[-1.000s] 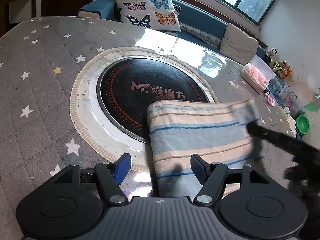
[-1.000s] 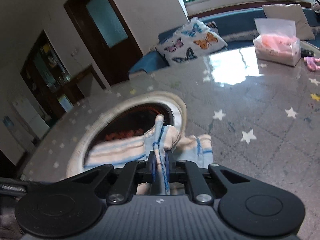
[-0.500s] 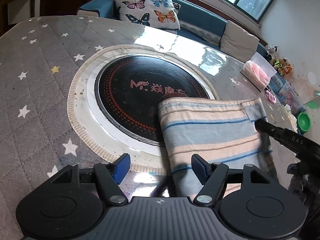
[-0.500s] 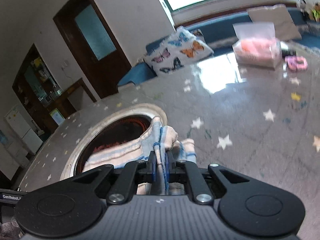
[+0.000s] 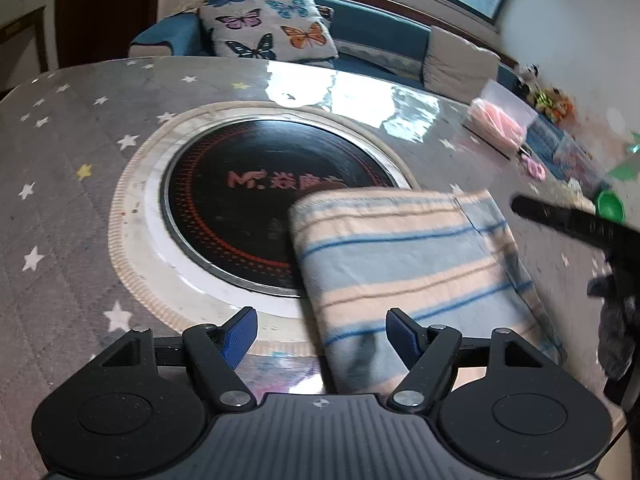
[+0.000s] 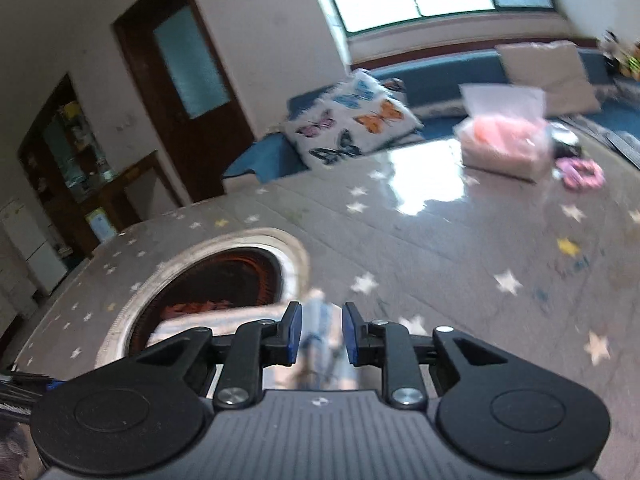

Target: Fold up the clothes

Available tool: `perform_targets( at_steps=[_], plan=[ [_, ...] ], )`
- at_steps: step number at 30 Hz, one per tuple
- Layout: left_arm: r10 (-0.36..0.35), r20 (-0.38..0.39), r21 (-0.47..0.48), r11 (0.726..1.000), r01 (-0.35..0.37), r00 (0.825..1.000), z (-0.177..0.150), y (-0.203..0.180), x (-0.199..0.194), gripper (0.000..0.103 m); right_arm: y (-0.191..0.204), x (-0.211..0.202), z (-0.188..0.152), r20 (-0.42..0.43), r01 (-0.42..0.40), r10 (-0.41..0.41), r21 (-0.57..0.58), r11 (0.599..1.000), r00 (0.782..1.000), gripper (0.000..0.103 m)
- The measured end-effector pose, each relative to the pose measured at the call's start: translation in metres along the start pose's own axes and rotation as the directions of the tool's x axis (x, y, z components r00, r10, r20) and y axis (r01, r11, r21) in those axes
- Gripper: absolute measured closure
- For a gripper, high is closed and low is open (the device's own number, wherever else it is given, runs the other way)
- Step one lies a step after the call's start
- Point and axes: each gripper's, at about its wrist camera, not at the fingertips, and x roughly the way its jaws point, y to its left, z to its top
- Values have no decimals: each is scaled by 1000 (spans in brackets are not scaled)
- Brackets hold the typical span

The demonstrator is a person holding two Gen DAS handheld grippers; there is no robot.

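A folded cloth (image 5: 404, 264) with cream, grey-blue and blue stripes lies flat on the table, partly over the black round hob (image 5: 256, 200). My left gripper (image 5: 322, 334) is open and empty, just above the cloth's near left edge. My right gripper (image 6: 318, 334) is open; a blurred bit of the cloth (image 6: 316, 316) shows between its fingers, below them. In the left wrist view the right gripper (image 5: 568, 220) hangs beyond the cloth's right side.
The table (image 5: 60, 168) has a grey star-print cover. A tissue pack (image 6: 504, 140) and a pink item (image 6: 580, 172) lie at its far side. A green cup (image 5: 610, 206) stands at the right. A sofa with a butterfly cushion (image 5: 268, 24) is behind.
My right gripper has opened and let go of the cloth corner, then lifted away. The cloth now lies flat, shifted right. My left gripper stays open.
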Motion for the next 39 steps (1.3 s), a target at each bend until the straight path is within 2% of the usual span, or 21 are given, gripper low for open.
perform_targets(
  at_steps=[3,9,12,15,18,21,25,27,28,30,33,36,39],
  plan=[
    [9,-2,35,999,-9,1000,-3,-8,3,29,9,11,2,-46,-62,60,-46,997,997,81],
    [28,-7,92,995,-27,1000,-12,-18,7,29,5,33,-4,-129,-36,28,-58,998,991,83],
    [28,-12,115,993,-27,1000,-16,-21,7,28,4,17,-5,-116,-36,27,-80,996,993,83],
    [31,-1,139,990,-31,1000,-18,-26,6,27,14,-8,-6,-96,-78,67,-105,991,993,82],
    [36,8,166,985,-37,999,-21,-30,6,25,30,-29,-20,-109,-137,122,-149,979,987,82],
    [46,7,188,981,-47,999,-25,-34,8,25,42,-40,-40,-138,-164,139,-195,967,981,82],
    [52,5,193,980,-52,999,-30,-34,8,25,39,-46,-65,-172,-136,98,-220,966,980,83],
    [51,2,199,979,-50,999,-33,-33,8,24,32,-49,-76,-168,-92,51,-243,966,984,83],
    [50,2,203,978,-50,999,-35,-33,7,23,28,-53,-79,-164,-95,57,-236,967,985,84],
    [53,8,214,975,-54,999,-37,-32,5,23,25,-60,-78,-162,-95,59,-222,970,985,86],
    [56,17,224,973,-58,998,-38,-32,2,19,28,-67,-77,-150,-78,39,-262,962,988,85],
    [56,10,223,973,-57,998,-42,-29,3,18,19,-63,-84,-173,-67,24,-246,967,985,85],
    [49,12,230,972,-50,999,-46,-28,-3,18,20,-73,-83,-148,-50,16,-234,971,989,85]
  ],
)
